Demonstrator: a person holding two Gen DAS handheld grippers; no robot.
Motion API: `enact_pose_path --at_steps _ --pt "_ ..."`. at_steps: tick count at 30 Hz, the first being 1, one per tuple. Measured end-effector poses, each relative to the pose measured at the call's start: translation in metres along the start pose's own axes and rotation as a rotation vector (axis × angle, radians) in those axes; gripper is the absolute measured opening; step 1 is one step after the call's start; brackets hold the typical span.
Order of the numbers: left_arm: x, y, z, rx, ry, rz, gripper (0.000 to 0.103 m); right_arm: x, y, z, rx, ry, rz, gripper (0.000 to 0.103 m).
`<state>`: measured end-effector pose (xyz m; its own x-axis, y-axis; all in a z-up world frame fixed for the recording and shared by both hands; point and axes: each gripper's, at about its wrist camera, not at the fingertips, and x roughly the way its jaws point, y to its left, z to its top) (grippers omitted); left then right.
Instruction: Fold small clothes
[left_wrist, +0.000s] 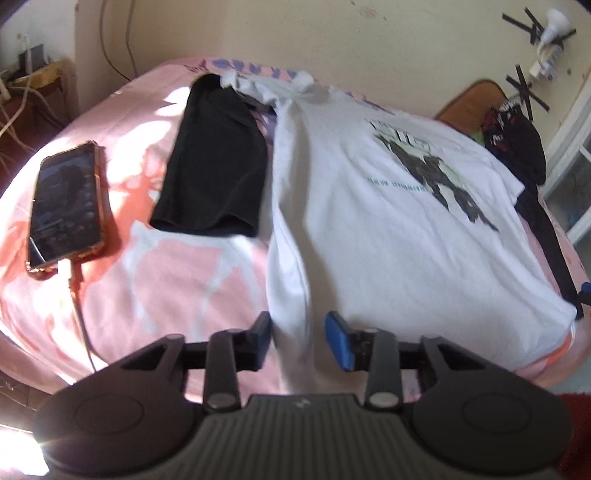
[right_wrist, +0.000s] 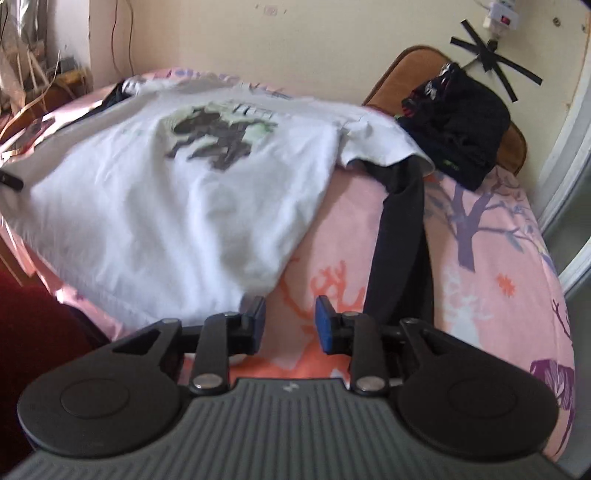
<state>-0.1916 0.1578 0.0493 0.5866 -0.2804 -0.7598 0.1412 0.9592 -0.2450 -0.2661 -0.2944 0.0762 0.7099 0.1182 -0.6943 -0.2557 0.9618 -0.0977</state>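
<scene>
— While a white T-shirt (left_wrist: 369, 221) lies spread print-up on the pink bed (left_wrist: 166, 277), why do both tools hang at its near hem?
— Probably to take the hem corners. The left gripper (left_wrist: 297, 338) has its fingers spread either side of a raised fold at the shirt's left edge, pinching nothing; the right gripper (right_wrist: 290, 325), fingers likewise apart, sits just beside the right corner, over bare sheet.
— What does each camera add?
— The left wrist view alone shows a phone (left_wrist: 66, 203) on its cable and a folded black garment (left_wrist: 218, 158) beside the shirt. The right wrist view shows a black strap (right_wrist: 402, 236) emerging from under the sleeve, and dark clothes (right_wrist: 458, 125) heaped on a chair.
</scene>
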Motion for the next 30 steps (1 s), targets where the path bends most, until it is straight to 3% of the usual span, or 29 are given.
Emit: enact_pose_path --at_steps 3,6,12,15,18,21,24,26,28,30 --pt "-0.018 0.016 0.005 -0.064 -0.092 -0.008 0.043 -0.006 -0.007 0.028 0.068 -0.127 0.085 0.035" --pt "-0.035 0.03 0.006 -0.116 -0.177 -0.027 0.043 0.008 0.019 0.062 0.053 -0.188 0.175 0.038" --pt "-0.065 0.05 0.003 -0.143 -0.317 0.002 0.043 0.067 0.111 0.142 -0.163 -0.228 0.434 0.039" --pt "-0.074 0.063 -0.004 -0.162 -0.353 0.049 0.043 0.098 0.178 0.175 -0.31 -0.208 0.573 0.042" --pt "-0.079 0.082 -0.011 -0.189 -0.363 0.1 0.043 0.132 0.253 0.191 -0.474 -0.151 0.709 0.059" --pt "-0.081 0.102 -0.017 -0.23 -0.355 0.127 0.043 0.171 0.308 0.196 -0.563 -0.048 0.757 0.062" --pt "-0.083 0.119 -0.019 -0.266 -0.353 0.145 0.043 0.204 0.343 0.198 -0.616 0.054 0.76 0.075" --pt "-0.085 0.129 -0.019 -0.284 -0.356 0.155 0.043 0.21 0.349 0.198 -0.637 0.022 0.755 0.069" --pt "-0.084 0.136 -0.015 -0.297 -0.359 0.16 0.043 0.21 0.353 0.21 -0.647 0.034 0.746 0.008" --pt "-0.082 0.14 -0.007 -0.304 -0.365 0.159 0.043 0.21 0.352 0.237 -0.607 0.049 0.722 0.007"
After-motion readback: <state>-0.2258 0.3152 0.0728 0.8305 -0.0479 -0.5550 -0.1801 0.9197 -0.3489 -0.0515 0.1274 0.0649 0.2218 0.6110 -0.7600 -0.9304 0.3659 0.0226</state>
